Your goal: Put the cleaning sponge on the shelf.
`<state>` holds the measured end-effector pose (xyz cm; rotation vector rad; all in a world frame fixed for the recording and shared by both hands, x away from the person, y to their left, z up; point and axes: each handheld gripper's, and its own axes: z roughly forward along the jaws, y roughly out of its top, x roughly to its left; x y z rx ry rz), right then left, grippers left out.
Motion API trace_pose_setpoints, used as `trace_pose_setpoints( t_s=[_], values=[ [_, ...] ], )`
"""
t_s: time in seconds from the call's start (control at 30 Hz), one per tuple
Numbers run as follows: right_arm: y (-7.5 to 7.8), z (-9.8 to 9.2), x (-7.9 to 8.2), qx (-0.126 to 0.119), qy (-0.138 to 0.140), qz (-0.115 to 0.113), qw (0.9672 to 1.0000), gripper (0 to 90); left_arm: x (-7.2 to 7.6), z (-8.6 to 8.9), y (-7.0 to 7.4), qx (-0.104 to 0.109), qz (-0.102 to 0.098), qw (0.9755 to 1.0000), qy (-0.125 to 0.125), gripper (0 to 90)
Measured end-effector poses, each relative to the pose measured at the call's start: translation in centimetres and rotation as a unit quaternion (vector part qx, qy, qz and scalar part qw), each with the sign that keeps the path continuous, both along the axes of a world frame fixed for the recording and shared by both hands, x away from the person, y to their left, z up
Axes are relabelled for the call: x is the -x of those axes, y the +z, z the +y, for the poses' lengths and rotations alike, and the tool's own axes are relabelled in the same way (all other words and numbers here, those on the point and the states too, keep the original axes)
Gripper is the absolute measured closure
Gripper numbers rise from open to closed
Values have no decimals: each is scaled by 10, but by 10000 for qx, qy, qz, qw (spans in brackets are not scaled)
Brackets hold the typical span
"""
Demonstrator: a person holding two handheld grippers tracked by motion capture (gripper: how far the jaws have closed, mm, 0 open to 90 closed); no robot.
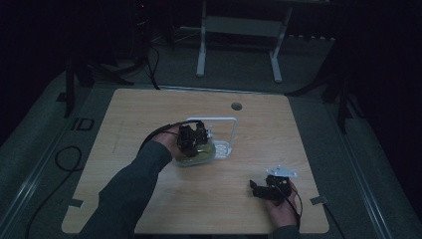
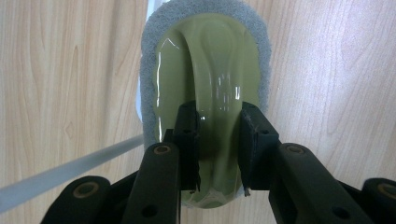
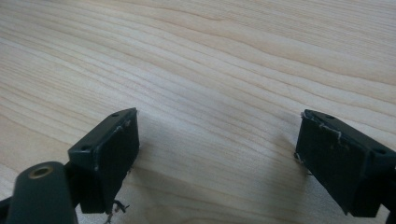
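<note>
A pale green scrubber with a grey felt rim lies flat on the wooden table. My left gripper points straight down on it, both pads pressed against the raised green handle ridge. In the high view the left gripper stands over the scrubber at the table's middle. My right gripper rests low near the front right of the table, jaws wide apart. The right gripper has nothing but bare wood between its pads.
A white wire frame with a small white tray stands just behind and right of the scrubber; one white rod runs beside it. A round cable hole is farther back. A white table frame stands beyond on the floor.
</note>
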<state>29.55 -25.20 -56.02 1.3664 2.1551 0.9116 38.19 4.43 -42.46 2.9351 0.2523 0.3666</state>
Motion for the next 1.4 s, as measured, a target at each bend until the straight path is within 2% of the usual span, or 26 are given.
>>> trace_pose_setpoints(
  t_s=[0.37, 0.4, 0.5, 0.83, 1.0, 1.4],
  values=[
    [0, 0, 0, -1, -1, 2, 10000, 129, -6, -6, -7, 15, 101, 9997, -217, 717],
    [0, 0, 0, -3, -2, 4, 10000, 130, -7, -8, -8, -12, 129, 9995, -305, 717],
    [0, 0, 0, -2, -1, 3, 10000, 130, -9, -11, -9, -57, 178, 9994, -307, 717],
    [0, 0, 0, 0, 0, 1, 10000, 129, -13, -20, -5, -165, 188, 9985, -496, 718],
    [0, 0, 0, 0, 2, 0, 10000, 129, -16, -23, -4, -297, 103, 9974, -655, 717],
    [0, 0, 0, -6, -1, 2, 10000, 129, -21, -29, -7, -244, 72, 9971, -711, 717]
  ],
)
